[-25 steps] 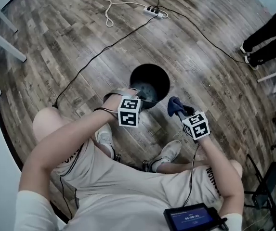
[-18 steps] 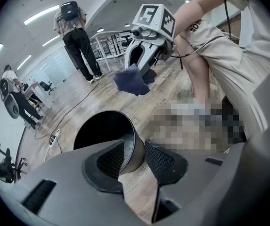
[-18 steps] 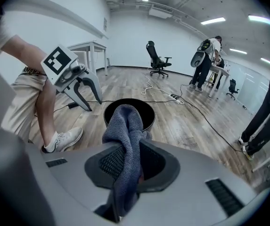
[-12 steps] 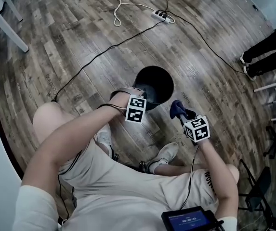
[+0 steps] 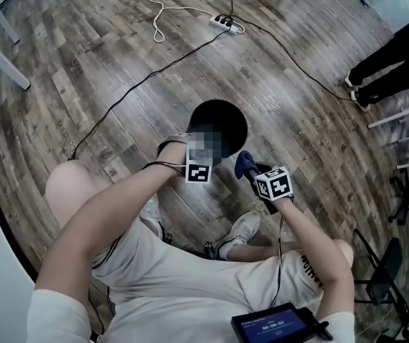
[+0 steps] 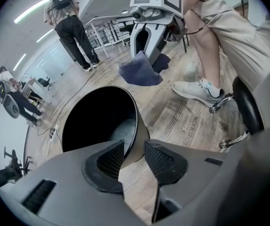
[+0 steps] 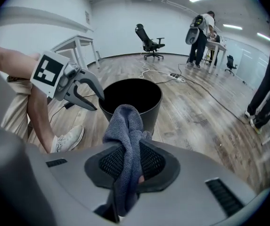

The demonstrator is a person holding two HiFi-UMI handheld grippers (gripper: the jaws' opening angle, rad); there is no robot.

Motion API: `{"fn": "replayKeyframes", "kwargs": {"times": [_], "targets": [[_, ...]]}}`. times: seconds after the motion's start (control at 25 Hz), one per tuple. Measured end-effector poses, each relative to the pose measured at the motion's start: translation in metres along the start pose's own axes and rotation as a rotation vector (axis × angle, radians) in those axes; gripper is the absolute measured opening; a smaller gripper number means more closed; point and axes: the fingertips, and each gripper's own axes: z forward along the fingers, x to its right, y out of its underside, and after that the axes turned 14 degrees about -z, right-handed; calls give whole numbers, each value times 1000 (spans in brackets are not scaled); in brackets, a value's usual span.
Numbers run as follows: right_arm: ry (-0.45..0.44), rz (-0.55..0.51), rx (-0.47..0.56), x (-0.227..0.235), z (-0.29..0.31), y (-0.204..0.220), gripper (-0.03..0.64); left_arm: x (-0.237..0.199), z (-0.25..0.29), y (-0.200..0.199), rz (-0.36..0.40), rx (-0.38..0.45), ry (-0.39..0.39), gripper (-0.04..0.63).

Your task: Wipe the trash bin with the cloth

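Observation:
The black round trash bin stands on the wood floor in front of my feet. My left gripper reaches down to its near rim, and the thin bin wall runs between the two pads, which are shut on it. In the head view a mosaic patch covers that gripper's tips. My right gripper is shut on a dark blue cloth, whose bunched end sticks up past the jaws. The cloth hangs just right of the bin, close to its outer wall but apart from it.
A power strip and cables lie on the floor beyond the bin. A person's legs stand at the far right near chair bases. White table legs are at the left. My shoe is near the bin.
Both grippers have sunk. The right gripper has rolled and carried the cloth leftwards, nearer the bin's side. The left gripper stays on the rim.

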Motion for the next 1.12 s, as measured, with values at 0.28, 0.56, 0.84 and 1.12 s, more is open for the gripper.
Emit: {"fn": "replayKeyframes", "kwargs": {"times": [0.28, 0.56, 0.84, 1.12], "targets": [[-9, 93, -16, 1, 38, 7, 64, 1, 16, 2, 88, -28, -45, 129], [32, 10, 53, 4, 50, -5, 64, -8, 26, 5, 114, -41, -53, 129], [31, 42, 91, 4, 70, -4, 64, -4, 27, 5, 145, -54, -27, 120], [28, 124, 55, 8, 115, 17, 64, -2, 25, 7, 207, -69, -15, 98]]}}
